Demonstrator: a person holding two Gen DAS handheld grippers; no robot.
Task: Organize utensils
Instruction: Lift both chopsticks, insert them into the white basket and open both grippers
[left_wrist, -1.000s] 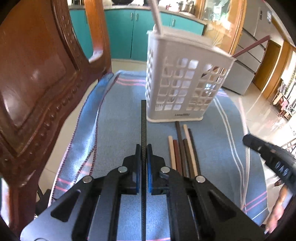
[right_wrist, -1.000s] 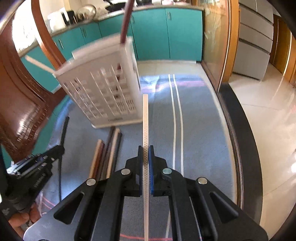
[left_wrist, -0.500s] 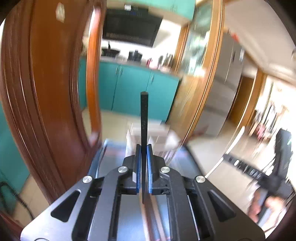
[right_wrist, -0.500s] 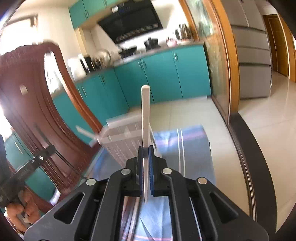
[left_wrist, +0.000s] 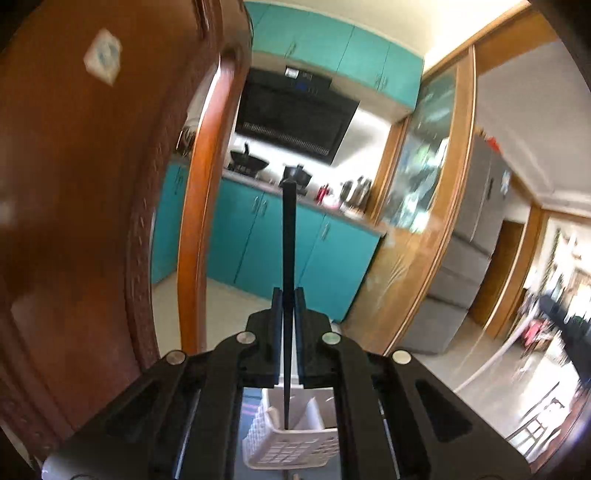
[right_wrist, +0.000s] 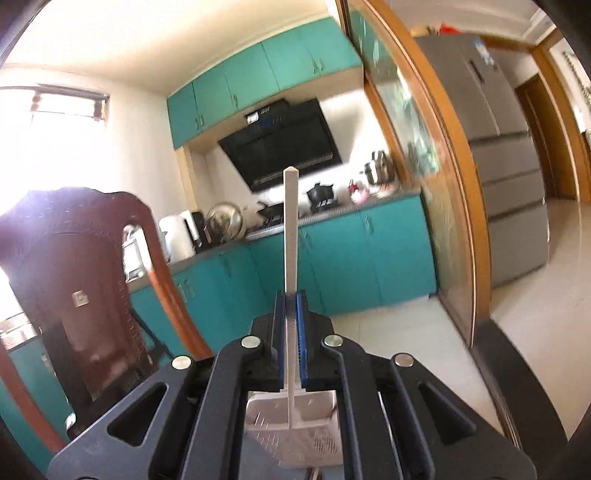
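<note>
My left gripper (left_wrist: 288, 295) is shut on a black chopstick (left_wrist: 288, 240) held upright; its lower end hangs over the open top of the white slotted utensil basket (left_wrist: 291, 448), seen below between the jaws. My right gripper (right_wrist: 291, 297) is shut on a white chopstick (right_wrist: 290, 229), also upright, its lower end over or just inside the same basket (right_wrist: 314, 439). Whether either tip touches the basket I cannot tell. The loose chopsticks on the cloth are hidden.
A dark wooden chair back (left_wrist: 85, 206) rises close on the left and also shows in the right wrist view (right_wrist: 81, 280). Teal kitchen cabinets (left_wrist: 258, 247), a range hood and a grey fridge (right_wrist: 506, 155) stand far behind.
Both grippers have lifted off the blue cloth and tipped their chopsticks upright, and now hold them above the basket. Both stay shut on their chopsticks.
</note>
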